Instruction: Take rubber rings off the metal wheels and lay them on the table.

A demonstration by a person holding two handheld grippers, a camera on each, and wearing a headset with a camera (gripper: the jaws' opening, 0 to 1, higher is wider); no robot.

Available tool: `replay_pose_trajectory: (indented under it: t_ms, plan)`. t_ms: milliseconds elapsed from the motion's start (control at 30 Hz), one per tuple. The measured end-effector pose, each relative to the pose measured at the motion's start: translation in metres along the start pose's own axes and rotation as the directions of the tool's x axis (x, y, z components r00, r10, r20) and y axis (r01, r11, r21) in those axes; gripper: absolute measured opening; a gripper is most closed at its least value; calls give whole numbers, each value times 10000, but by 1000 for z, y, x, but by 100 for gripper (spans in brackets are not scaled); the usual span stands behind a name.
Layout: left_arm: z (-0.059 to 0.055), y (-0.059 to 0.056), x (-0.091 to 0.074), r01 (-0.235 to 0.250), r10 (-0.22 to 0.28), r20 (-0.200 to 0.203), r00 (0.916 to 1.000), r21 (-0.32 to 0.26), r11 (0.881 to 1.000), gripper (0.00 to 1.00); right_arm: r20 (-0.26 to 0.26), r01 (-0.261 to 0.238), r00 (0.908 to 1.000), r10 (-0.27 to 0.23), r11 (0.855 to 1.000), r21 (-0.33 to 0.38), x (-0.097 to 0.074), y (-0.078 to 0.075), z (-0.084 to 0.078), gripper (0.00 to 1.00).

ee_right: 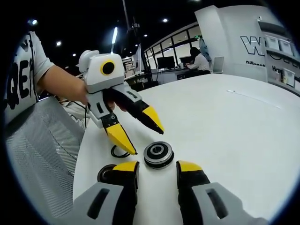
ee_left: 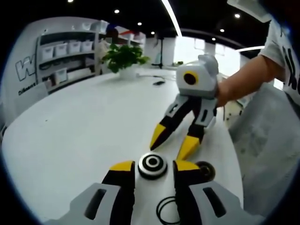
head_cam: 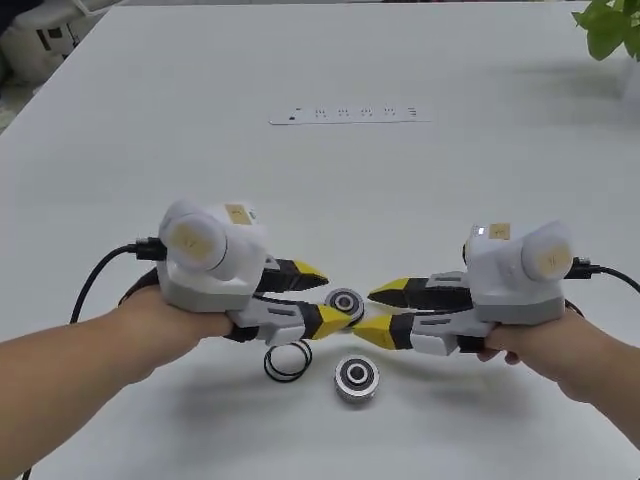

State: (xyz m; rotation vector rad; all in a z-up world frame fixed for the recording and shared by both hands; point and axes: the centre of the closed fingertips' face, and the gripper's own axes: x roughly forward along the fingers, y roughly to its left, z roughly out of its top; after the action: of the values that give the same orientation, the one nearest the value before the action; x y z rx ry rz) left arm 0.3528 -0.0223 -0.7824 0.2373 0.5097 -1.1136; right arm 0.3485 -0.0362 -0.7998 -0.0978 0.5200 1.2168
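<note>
Leftmost, the person's left hand [head_cam: 185, 320] held the left gripper [head_cam: 330, 297] above the bench [head_cam: 200, 150], close to its near edge, with its fingers pointing toward the middle; those fingers stood partly open, the yellow tips [ee_left: 123, 166] apart by a little more than a wheel's width; just below them, nearer the near edge, the black rubber rings [head_cam: 288, 360] lay loose on the bench, overlapping one another; next came a metal wheel [head_cam: 345, 302], which sat where the tips of both grippers met; in the left gripper view this metal wheel [ee_left: 152, 165] lay between that gripper's own fingers, a thin gap showing on one side, and whether any pad touched it I could not tell; nor could I tell whether it rested on the bench or hung just above it; a second metal wheel [head_cam: 356, 377] lay flat on the bench beside the rings, closest to the near edge and untouched; the right gripper [head_cam: 366, 312] faced the left one, tips nearly meeting, its fingers also partly open and gripping nothing; the right hand [head_cam: 520, 345] held it; toward the far edge, about mid-width, lay a white power strip [head_cam: 350, 114]; at the far right corner a green plant [head_cam: 610, 25] leaned in.
</note>
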Motion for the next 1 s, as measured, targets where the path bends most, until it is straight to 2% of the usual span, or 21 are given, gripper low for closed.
replay_pose_trajectory:
  t_ms: [467, 1000]
  plan:
    - [0, -1, 6, 142, -142, -75, 9999, 4, 9999, 24, 11, 28, 10000, -28, 10000, 55, 0, -1, -2, 29]
    - [-4, -2, 10, 199, -195, -292, 9994, 134, 9997, 20, -17, 31, 10000, -31, 10000, 89, -1, -1, -4, 29]
